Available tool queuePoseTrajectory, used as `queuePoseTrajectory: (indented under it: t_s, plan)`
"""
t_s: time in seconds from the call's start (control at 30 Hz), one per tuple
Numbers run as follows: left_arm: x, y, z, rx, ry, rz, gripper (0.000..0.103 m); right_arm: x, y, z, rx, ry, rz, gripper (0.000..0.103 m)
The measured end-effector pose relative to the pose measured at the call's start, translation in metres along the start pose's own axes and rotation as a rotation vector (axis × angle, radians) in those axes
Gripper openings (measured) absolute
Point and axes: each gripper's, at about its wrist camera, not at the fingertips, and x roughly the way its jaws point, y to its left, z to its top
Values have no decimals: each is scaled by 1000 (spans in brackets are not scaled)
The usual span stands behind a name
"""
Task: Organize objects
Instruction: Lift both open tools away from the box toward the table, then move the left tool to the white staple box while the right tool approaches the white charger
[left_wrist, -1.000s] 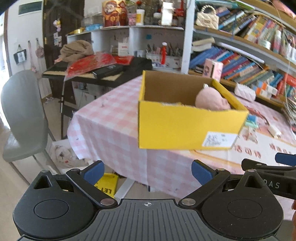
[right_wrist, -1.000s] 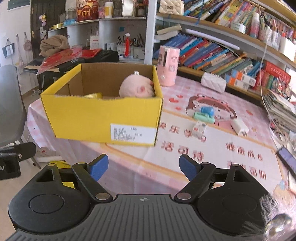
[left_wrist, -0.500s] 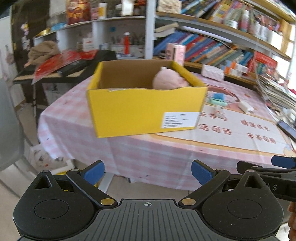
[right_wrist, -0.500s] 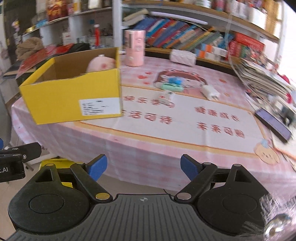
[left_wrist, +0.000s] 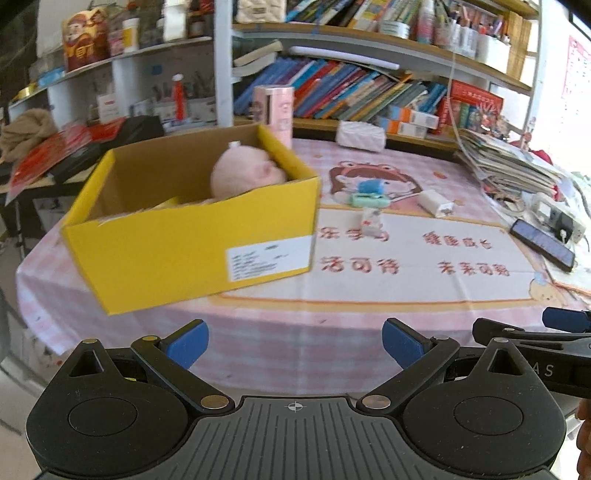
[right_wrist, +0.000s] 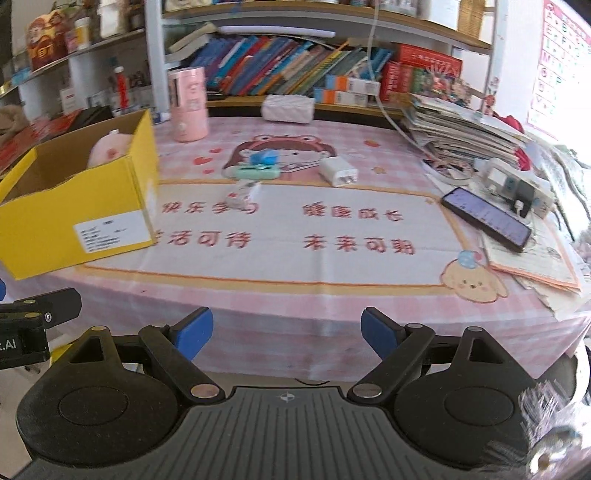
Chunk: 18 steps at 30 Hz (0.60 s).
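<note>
A yellow cardboard box (left_wrist: 192, 251) (right_wrist: 74, 206) stands on the left of the pink checked table, with a pink plush toy (left_wrist: 245, 175) (right_wrist: 107, 147) inside it. Right of the box lie a small white toy (left_wrist: 371, 223) (right_wrist: 243, 194), a mint and blue item (left_wrist: 369, 194) (right_wrist: 258, 166) and a white charger (left_wrist: 436, 203) (right_wrist: 338, 171). My left gripper (left_wrist: 295, 343) hangs open and empty before the table's near edge. My right gripper (right_wrist: 286, 334) is likewise open, holding nothing, off the front edge.
A pink cylinder (right_wrist: 188, 105) and a white pouch (right_wrist: 288, 107) stand at the back. A phone (right_wrist: 487, 218), a power strip (right_wrist: 517, 188) and stacked papers (right_wrist: 461, 133) crowd the right side. Bookshelves (left_wrist: 351, 88) rise behind; a cluttered side table (left_wrist: 48, 155) is left.
Both views have swung to the right along the table: the yellow box has slid toward the left and the phone and papers have come into sight. Both grippers stay open and empty.
</note>
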Motion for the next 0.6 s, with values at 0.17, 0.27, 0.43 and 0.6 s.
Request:
queuePoseTrajectory:
  t_s: [0.17, 0.27, 0.43, 0.6]
  plan:
    - [12, -19, 13, 18, -13, -15, 101, 10, -20, 13, 22, 2, -19, 87]
    - [19, -26, 21, 13, -16, -13, 101, 17, -28, 22, 21, -2, -21, 87]
    - [33, -38, 32, 2, -13, -2, 101, 31, -39, 38, 2, 1, -11, 87]
    - [46, -51, 41, -8, -20, -4, 101, 47, -51, 53, -15, 5, 3, 87]
